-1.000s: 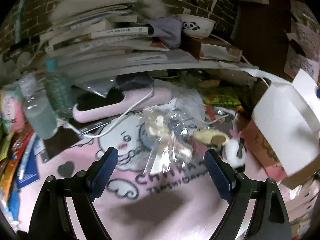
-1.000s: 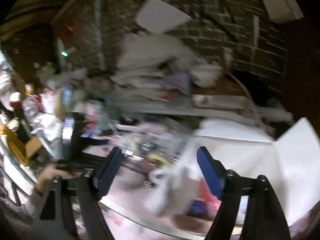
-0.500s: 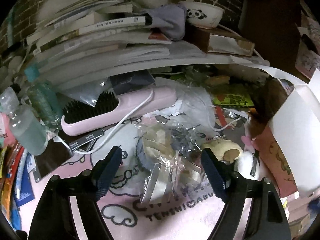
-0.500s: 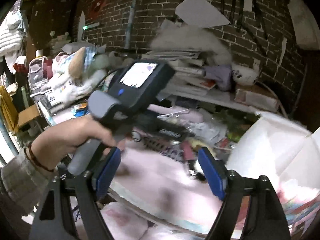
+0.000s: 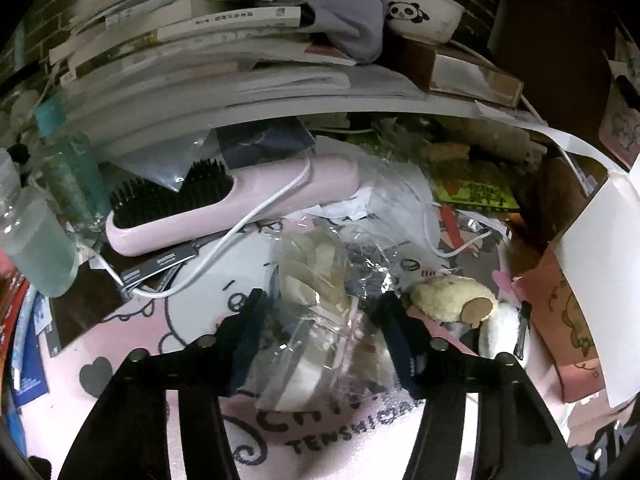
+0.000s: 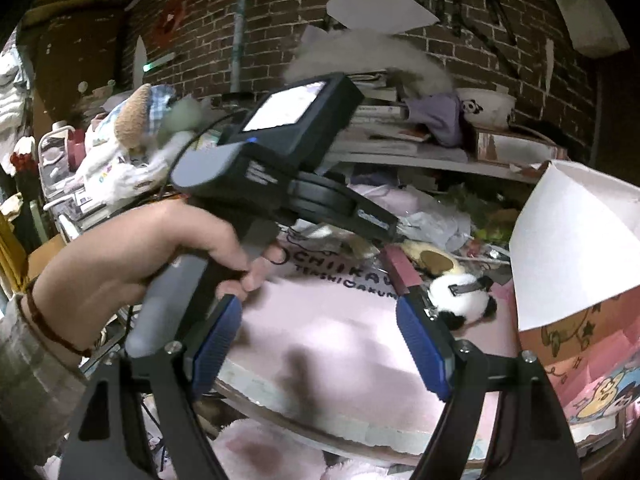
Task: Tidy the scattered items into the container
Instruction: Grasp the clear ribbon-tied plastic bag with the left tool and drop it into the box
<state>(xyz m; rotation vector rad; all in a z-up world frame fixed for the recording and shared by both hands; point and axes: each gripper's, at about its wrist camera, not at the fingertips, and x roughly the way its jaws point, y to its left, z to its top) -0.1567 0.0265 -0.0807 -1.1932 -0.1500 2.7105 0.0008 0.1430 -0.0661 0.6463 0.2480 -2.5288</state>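
Left gripper (image 5: pixel 324 320) low over the pink printed mat (image 5: pixel 132 364) on the tabletop, jaws closing around a crinkled clear plastic bag (image 5: pixel 320 320) of pale, beige contents. Bag between the jaws, film bulging at both pads; firm pressing not yet certain, so not counted as gripped. Bag near the middle of the tabletop, in front of the pink hairbrush (image 5: pixel 232 204) and its white cable (image 5: pixel 240 232), just beside a cream plush toy (image 5: pixel 448 300).

Right gripper (image 6: pixel 320 344) above the near edge of the tabletop, jaws wide apart, nothing between them. Left hand (image 6: pixel 132 256) visible there on the other tool's handle. Open box (image 6: pixel 576 320), white flaps raised, at the right edge of the tabletop: probably the container. Panda plush (image 6: pixel 460 304) just before it.

Risks from here, as judgement:
- Slippery film sliding out once lifted, with only a loose fold caught rather than the contents.
- Soft contents crushed by too hard a squeeze.
- Plush toy or cable dragged along, both lying close to the bag.
- Raised box flap knocked on the way across.
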